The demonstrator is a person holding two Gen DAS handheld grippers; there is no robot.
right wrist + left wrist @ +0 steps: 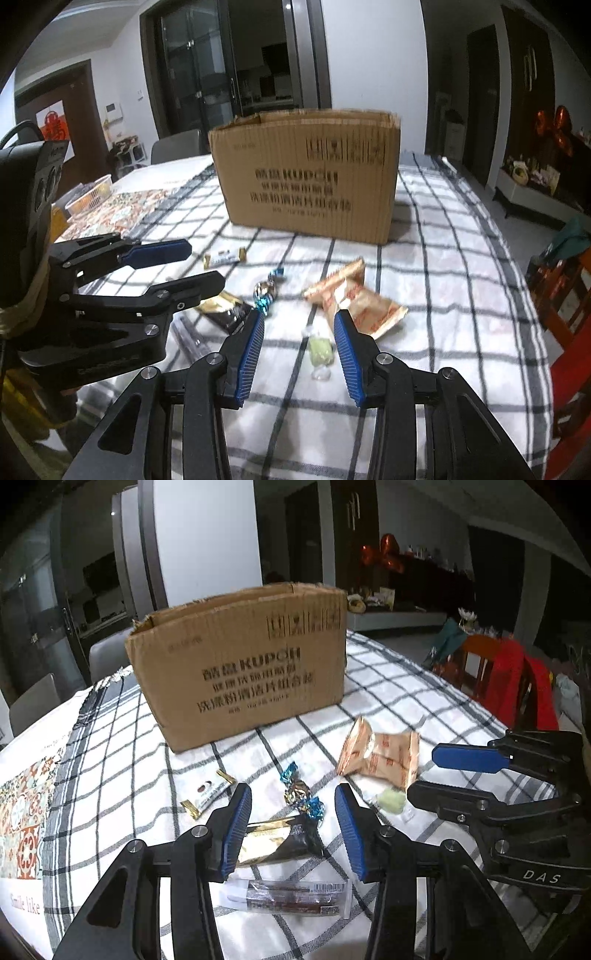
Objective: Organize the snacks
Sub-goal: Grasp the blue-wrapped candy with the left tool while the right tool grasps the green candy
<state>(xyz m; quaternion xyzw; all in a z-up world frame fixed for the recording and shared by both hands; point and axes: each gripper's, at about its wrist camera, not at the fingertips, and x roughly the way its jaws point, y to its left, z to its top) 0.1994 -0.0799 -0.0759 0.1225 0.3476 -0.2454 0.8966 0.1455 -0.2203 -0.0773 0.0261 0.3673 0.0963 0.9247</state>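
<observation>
On the checked cloth of the worktop (388, 679) every snack in sight lies loose in front of the cardboard box (240, 664), which stands open-topped at the back; its inside is hidden from both cameras, so whether anything is already packed cannot be told.

From the left: a small white bar with gold ends (208, 794) lies nearest the box's left corner. Next comes the left hand-held gripper (293, 825), jaws apart and empty, poised over a black-and-gold packet (280, 843), with a clear-wrapped dark bar (291, 897) just below it at the near edge. Between the blue pads, further back, sits a foil sweet with blue twisted ends (299, 794).

Right of that, a pale green sweet in clear wrap (319, 350) lies between the parted jaws of the right hand-held gripper (299, 349), which also holds nothing. Furthest right is an orange-and-white pouch (354, 299), crumpled, close behind that gripper's right finger.

By my reading the sorting has barely begun: 6 items wait on the cloth and none is gripped. Each gripper seems lined up for a first pick, the left on the black-and-gold packet, the right on the green sweet, with the box the likely destination.
</observation>
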